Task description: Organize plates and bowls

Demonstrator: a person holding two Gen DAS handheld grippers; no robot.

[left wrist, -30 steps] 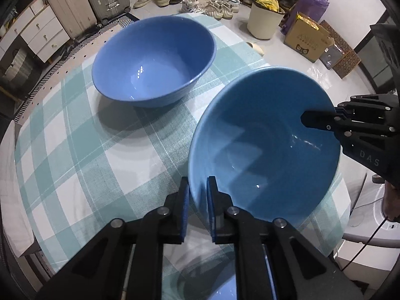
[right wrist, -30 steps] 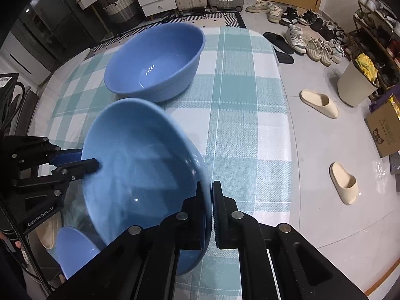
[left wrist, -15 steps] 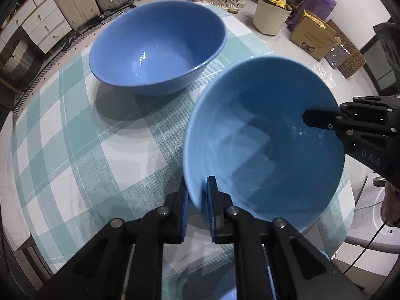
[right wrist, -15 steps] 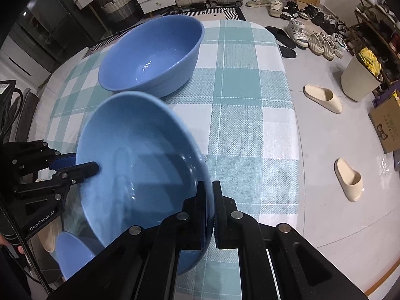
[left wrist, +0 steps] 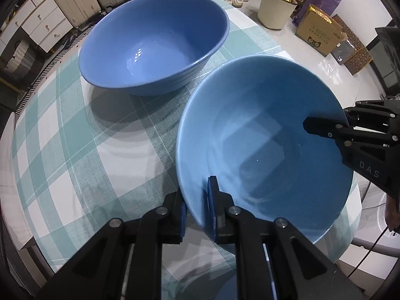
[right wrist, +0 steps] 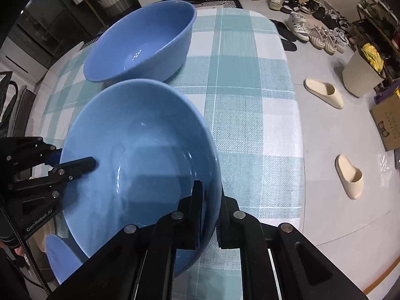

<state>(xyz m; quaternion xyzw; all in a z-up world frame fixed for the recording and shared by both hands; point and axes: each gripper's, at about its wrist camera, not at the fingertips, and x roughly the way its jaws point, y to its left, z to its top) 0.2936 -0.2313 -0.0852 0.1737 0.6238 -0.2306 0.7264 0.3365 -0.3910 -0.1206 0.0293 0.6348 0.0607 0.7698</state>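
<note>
Both grippers hold one light blue bowl by opposite sides of its rim, above the checked tablecloth. My left gripper is shut on the near rim in the left wrist view, one pad inside and one outside. My right gripper is shut on the rim's right side in the right wrist view; from the left wrist camera the right gripper shows at the far right rim. A second, larger blue bowl stands upright on the table just beyond the held one.
The round table has a teal and white checked cloth. Another blue dish shows low at the left, below the held bowl. On the floor lie slippers, shoes, a bin and a cardboard box.
The held bowl and both grippers have sunk toward the table. The larger bowl looms bigger and nearer in both views. Both grips stay unchanged.
</note>
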